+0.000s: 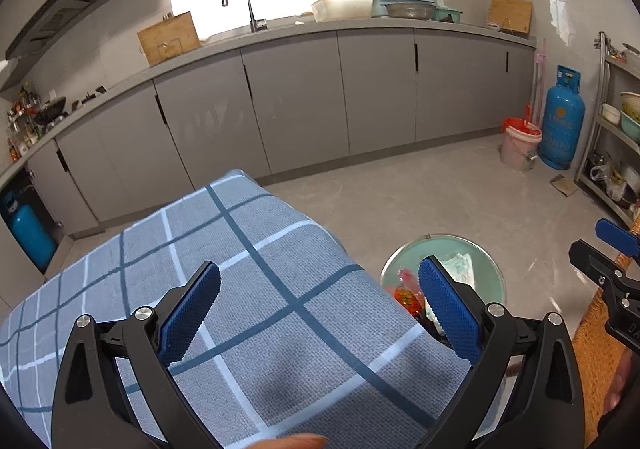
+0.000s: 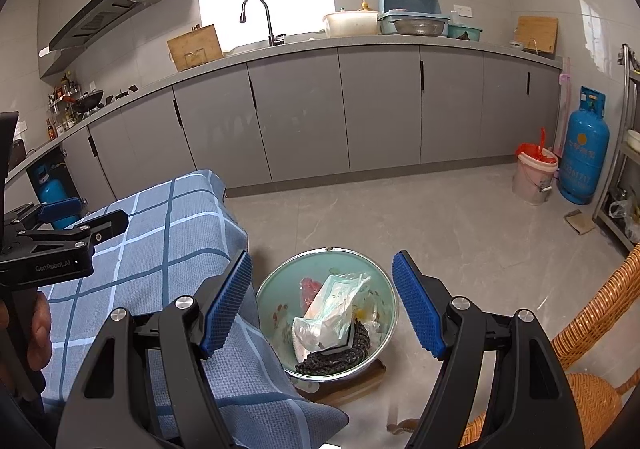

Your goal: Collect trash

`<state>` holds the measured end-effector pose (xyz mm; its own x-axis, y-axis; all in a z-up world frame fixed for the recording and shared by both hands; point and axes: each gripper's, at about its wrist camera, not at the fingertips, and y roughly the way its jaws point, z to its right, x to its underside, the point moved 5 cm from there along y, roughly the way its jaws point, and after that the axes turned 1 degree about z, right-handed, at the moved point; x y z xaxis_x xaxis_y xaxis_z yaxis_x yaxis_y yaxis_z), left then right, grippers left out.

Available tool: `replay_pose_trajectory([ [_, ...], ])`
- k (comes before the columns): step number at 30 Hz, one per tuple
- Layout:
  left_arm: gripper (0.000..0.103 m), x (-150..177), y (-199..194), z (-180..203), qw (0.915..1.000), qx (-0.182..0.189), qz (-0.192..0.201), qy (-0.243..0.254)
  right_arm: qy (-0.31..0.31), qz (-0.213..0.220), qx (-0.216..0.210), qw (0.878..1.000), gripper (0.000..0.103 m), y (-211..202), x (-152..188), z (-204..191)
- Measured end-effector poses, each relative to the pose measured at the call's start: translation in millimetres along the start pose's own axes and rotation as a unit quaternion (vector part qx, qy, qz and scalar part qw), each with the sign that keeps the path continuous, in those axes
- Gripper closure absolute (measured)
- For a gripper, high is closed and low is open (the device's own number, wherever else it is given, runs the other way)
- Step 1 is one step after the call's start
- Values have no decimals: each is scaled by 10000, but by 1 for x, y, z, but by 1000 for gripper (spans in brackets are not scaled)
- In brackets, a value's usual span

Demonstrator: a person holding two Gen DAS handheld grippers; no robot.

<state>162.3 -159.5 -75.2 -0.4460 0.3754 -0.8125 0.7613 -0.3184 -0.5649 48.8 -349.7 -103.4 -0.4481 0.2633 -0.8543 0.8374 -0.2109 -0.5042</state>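
Your left gripper [image 1: 320, 313] has its fingers spread wide over the checked blue cloth [image 1: 256, 289], holding nothing. Just past the cloth's right edge, the green bin [image 2: 276, 289] on the floor holds the trash [image 2: 336, 313]. Your right gripper [image 2: 322, 305] hangs above it, fingers apart and empty.

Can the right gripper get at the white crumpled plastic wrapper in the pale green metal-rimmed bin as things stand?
Probably yes. The right gripper is open above the bin, and the wrapper lies on top of the trash, uncovered. The blue checked tablecloth hangs to the side.
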Motion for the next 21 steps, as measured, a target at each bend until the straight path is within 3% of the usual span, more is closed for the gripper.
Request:
replay_pose_trajectory([
  [21,5,2,-2,5,9998,-44,98,192,2,34,1,10000,28,-3,-2,1],
])
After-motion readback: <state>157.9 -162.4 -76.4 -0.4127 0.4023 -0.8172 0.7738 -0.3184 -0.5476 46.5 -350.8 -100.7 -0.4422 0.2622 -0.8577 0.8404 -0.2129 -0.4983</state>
